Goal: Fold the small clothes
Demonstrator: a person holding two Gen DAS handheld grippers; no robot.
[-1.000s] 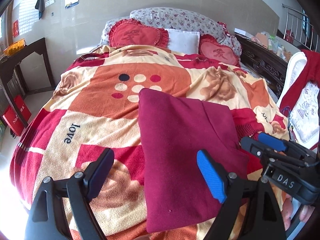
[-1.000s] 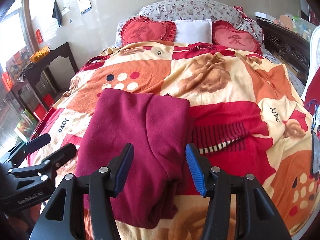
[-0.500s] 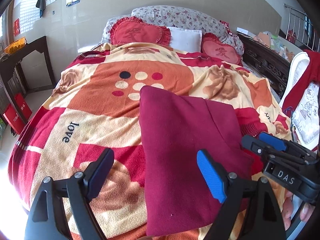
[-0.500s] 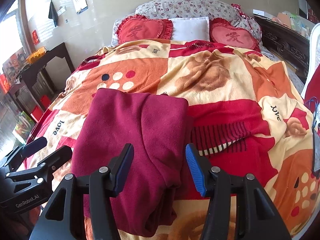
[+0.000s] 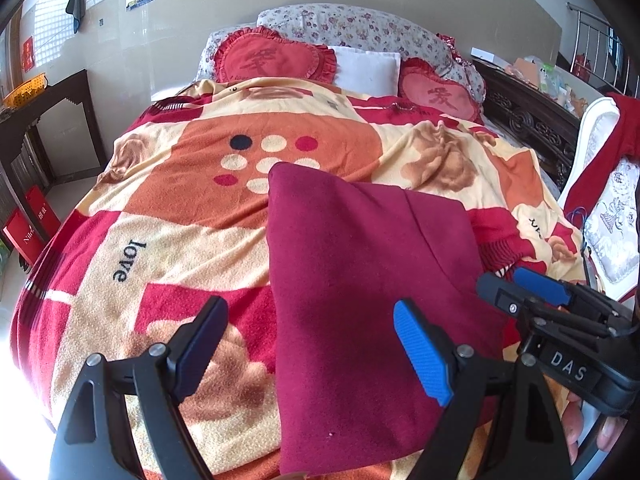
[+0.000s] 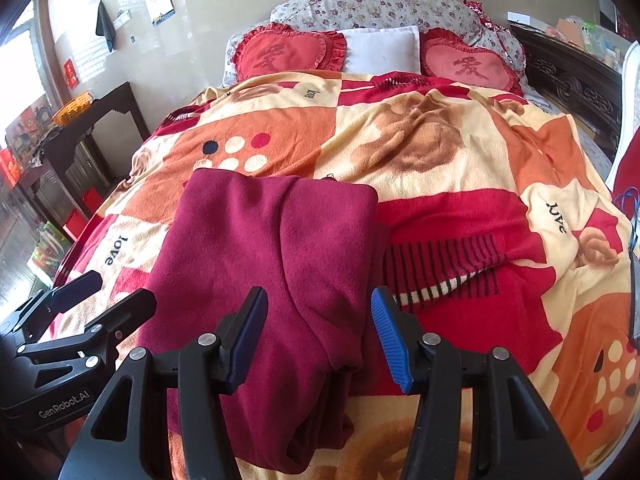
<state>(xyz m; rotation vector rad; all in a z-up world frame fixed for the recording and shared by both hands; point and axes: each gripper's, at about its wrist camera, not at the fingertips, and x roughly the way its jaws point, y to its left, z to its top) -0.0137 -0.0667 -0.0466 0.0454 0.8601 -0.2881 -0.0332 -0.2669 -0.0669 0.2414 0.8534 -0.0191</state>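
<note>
A maroon fleece garment (image 5: 360, 280) lies folded on the patterned blanket (image 5: 168, 208), near the foot of the bed; the right wrist view shows the garment (image 6: 272, 264) with a fold line down its middle. My left gripper (image 5: 312, 348) hovers open over the garment's left edge, nothing between its fingers. My right gripper (image 6: 318, 340) hovers open above the garment's near right part, its pads apart from the cloth. Each gripper shows in the other's view: the right gripper (image 5: 520, 288) at the garment's right side, the left gripper (image 6: 104, 296) at its left.
Two red heart cushions (image 5: 272, 60) and a white pillow (image 5: 366, 68) lie at the bed's head. A dark side table (image 5: 44, 120) stands left. A dark carved headboard (image 5: 528, 124) and a white chair with red cloth (image 5: 600, 168) stand right.
Both views have tilted slightly, so the bed and garment sit a little lower in frame. Both grippers keep the same opening and the garment lies unchanged.
</note>
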